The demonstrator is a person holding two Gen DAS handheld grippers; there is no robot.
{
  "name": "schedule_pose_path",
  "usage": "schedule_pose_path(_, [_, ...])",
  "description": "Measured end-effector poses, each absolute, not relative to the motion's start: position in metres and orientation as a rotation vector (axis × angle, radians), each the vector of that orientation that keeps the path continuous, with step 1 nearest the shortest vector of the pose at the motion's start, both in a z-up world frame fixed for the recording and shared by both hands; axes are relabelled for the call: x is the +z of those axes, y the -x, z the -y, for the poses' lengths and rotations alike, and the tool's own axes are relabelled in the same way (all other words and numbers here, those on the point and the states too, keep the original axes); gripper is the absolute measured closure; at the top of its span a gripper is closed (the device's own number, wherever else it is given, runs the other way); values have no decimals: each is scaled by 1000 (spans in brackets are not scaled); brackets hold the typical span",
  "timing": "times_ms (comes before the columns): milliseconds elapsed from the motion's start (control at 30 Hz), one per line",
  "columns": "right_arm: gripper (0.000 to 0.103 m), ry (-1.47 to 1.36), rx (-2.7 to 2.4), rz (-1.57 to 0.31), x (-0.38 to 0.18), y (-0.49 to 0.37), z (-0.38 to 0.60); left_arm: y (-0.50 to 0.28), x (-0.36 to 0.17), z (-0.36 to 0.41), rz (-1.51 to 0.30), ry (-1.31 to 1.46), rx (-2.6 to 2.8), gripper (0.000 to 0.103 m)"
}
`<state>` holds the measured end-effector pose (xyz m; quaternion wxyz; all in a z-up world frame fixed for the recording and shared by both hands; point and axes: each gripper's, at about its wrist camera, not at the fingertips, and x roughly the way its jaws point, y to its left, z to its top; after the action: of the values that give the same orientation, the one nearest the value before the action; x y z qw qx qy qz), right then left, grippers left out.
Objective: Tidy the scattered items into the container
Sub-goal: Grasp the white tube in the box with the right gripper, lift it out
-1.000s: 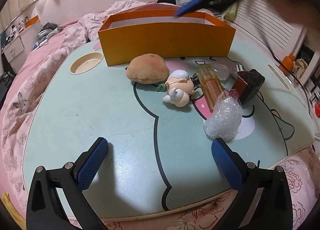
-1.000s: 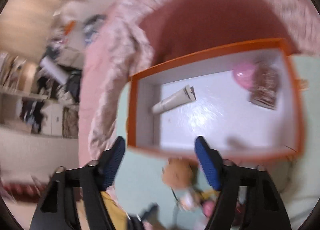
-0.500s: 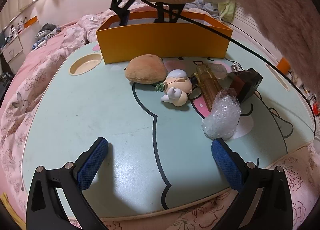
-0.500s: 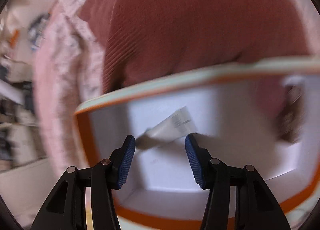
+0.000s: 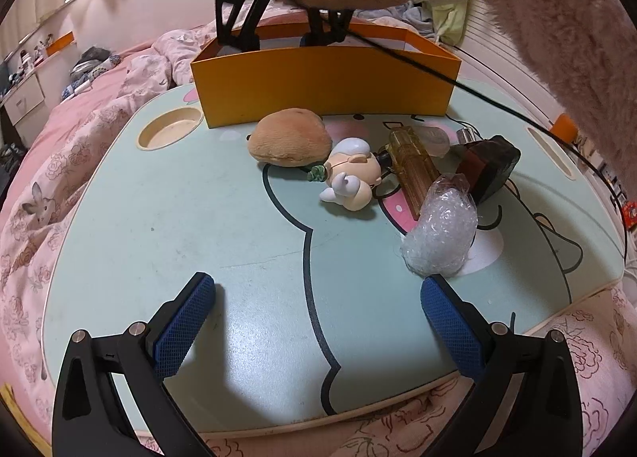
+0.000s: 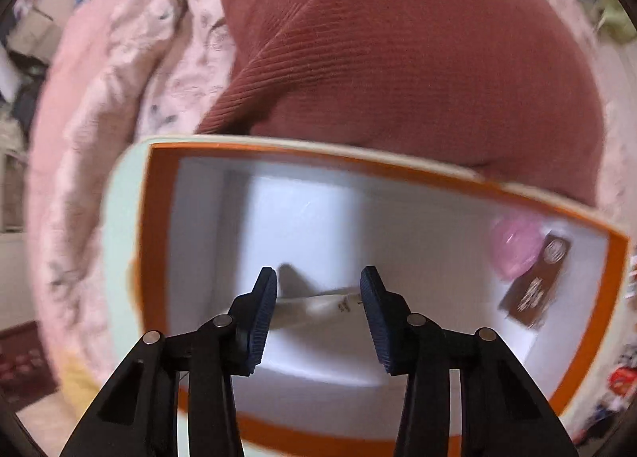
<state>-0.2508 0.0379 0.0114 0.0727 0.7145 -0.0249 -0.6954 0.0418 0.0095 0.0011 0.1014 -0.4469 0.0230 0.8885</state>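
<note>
My right jaws (image 6: 318, 313) stand parted inside the orange box (image 6: 402, 168), a white tube (image 6: 318, 307) lying crosswise between them, its long axis running pad to pad; whether it touches either pad I cannot tell. My left jaws (image 5: 316, 321) hang wide apart and empty over the tabletop (image 5: 159, 226). Ahead of them lie the plush bun (image 5: 290, 136), figurine (image 5: 352, 176), amber bottle (image 5: 414, 168) and bubble-wrap bundle (image 5: 442, 234), nearer my left. The tube's print and the brown packet (image 6: 533, 290) are too blurred to read.

Pale green cartoon-print lap table (image 5: 167, 218) on pink floral bedding (image 5: 43, 162), dark red corduroy cushion (image 6: 398, 59) behind, white drawer unit (image 5: 24, 104) at left wall.
</note>
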Motion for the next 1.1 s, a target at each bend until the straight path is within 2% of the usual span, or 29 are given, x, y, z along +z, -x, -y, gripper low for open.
schedule_pose_path(167, [51, -2215, -2007, 211, 10, 245, -62, -42, 1, -9, -68, 1320, 2625, 0])
schedule_pose_path(267, [51, -2252, -1856, 384, -7, 245, -70, -42, 1, -9, -68, 1319, 2625, 0])
schedule_pose_path(300, [47, -2249, -1829, 401, -12, 245, -69, -42, 1, -9, -68, 1319, 2624, 0])
schedule_pose_path(367, [47, -2216, -1852, 407, -12, 246, -68, -42, 1, -8, -63, 1321, 2622, 0])
schedule_pose_path(433, [48, -2198, -1858, 488, -13, 246, -73, -43, 2, -8, -64, 1318, 2623, 0])
schedule_pose_path(467, [53, -2169, -1851, 583, -13, 248, -76, -43, 2, -8, -66, 1317, 2624, 0])
schedule_pose_path(533, [54, -2081, -1873, 787, -11, 244, -92, -43, 2, -8, -65, 1316, 2624, 0])
schedule_pose_path(667, [54, -2021, -1991, 802, -4, 249, -107, -44, 1, -8, -66, 1316, 2624, 0])
schedule_pose_path(800, [54, -2052, -1993, 688, 1, 246, -99, -44, 2, -8, -66, 1315, 2625, 0])
schedule_pose_path(933, [54, -2027, -2098, 218, 23, 233, -59, -44, 1, -8, -64, 1314, 2624, 0])
schedule_pose_path(1033, [54, -2005, -2141, -116, 16, 219, -33, -44, 1, -8, -63, 1317, 2623, 0])
schedule_pose_path(1100, [79, -1989, -2188, -236, 14, 213, -28, -43, 1, -7, -59, 1315, 2622, 0])
